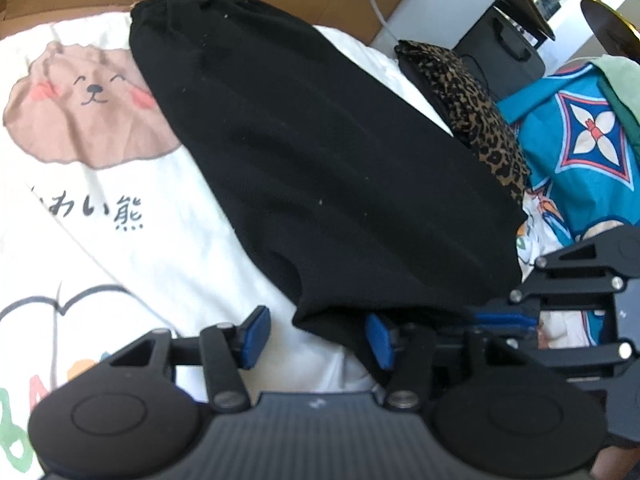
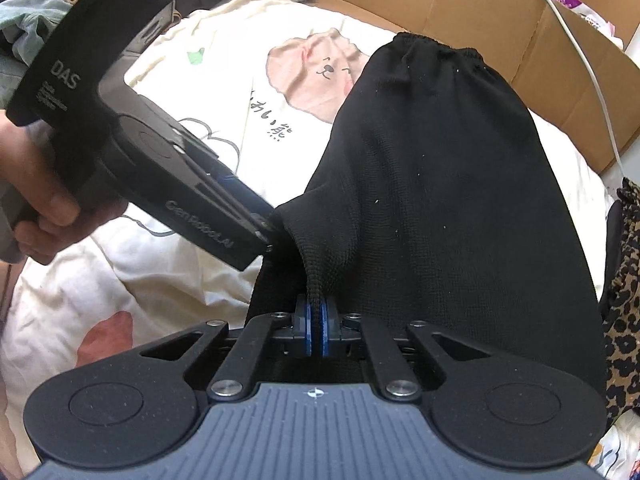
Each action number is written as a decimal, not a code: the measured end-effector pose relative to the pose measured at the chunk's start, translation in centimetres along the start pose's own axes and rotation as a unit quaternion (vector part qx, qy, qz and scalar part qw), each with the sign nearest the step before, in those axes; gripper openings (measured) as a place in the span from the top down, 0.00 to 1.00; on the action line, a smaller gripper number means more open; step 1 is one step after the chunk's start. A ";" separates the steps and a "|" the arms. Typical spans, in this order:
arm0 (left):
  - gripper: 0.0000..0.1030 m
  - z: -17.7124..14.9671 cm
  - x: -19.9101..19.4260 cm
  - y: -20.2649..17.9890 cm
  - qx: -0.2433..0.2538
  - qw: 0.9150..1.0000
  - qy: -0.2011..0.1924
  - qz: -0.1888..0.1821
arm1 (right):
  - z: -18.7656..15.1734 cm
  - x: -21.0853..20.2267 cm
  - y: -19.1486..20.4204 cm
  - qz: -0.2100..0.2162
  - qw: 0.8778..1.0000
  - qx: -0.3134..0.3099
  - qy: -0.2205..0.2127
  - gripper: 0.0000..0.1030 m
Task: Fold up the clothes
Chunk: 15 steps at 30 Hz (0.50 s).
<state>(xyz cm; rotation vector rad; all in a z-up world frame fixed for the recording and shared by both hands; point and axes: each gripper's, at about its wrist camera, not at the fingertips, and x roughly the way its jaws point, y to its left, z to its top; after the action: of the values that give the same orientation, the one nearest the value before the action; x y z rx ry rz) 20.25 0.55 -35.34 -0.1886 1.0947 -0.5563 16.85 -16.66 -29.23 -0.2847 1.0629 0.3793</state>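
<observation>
Left wrist view: black knit garment point(image 1: 320, 152) covers the right blue-padded finger point(image 1: 378, 340) partway, and the right gripper point(image 1: 500, 318) has its tips buried under the hem. Bear-print white sheet point(image 1: 100, 200) text is cut by the frame edge and the cloth. Right wrist view: left gripper point(image 2: 270, 242) tips vanish behind the fabric edge. Leopard-print cloth point(image 2: 624, 300) is cropped at the right border. Background clothes pile point(image 2: 36, 12) is too blurred to identify.

Right tongs point(image 2: 316, 330) pinching black garment point(image 2: 440, 200) hem
</observation>
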 end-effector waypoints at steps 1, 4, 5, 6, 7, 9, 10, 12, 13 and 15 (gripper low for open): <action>0.52 0.1 0.1 0.0 0.003 1.000 -0.002 0.000 | 0.0 0.0 0.0 0.003 1.000 0.001 0.000 0.97; 0.76 0.3 0.2 0.2 0.005 1.000 -0.002 0.003 | -0.2 -0.1 -0.2 0.023 1.000 0.010 0.001 0.96; 0.87 0.3 0.2 0.3 0.003 1.000 0.000 0.006 | -0.2 -0.2 -0.4 0.034 0.999 0.016 -0.001 0.95; 0.90 0.3 0.2 0.5 0.001 1.000 0.002 0.008 | -0.3 -0.3 -0.6 0.044 0.999 0.023 -0.003 0.94; 0.91 0.3 0.1 0.7 -0.002 1.000 0.000 0.010 | -0.4 -0.6 -0.9 0.057 0.998 0.030 -0.007 0.93; 0.93 0.0 -0.5 1.1 -0.012 1.000 -0.005 0.011 | -1.0 -1.3 -2.4 0.095 0.993 0.073 -0.023 0.85; 0.94 -0.1 -0.8 1.3 -0.017 1.000 -0.008 0.011 | -1.4 -1.7 -3.1 0.114 0.988 0.095 -0.032 0.73; 0.94 -0.3 -1.5 1.6 -0.027 0.999 -0.013 0.012 | -2.1 -2.3 -4.7 0.132 0.981 0.134 -0.045 0.71; 0.94 -0.4 -1.7 1.7 -0.029 0.999 -0.014 0.013 | -2.5 -2.5 -5.5 0.126 0.979 0.150 -0.050 0.71; 0.95 -0.7 -2.2 1.9 -0.030 0.999 -0.014 0.015 | -3.2 -2.4 -7.5 0.092 0.977 0.186 -0.050 0.71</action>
<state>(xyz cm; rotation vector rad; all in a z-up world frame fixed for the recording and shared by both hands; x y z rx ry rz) 19.52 3.33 -34.71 -0.2321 1.0863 -0.4927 16.49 -25.06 -28.21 0.1679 1.0406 0.3479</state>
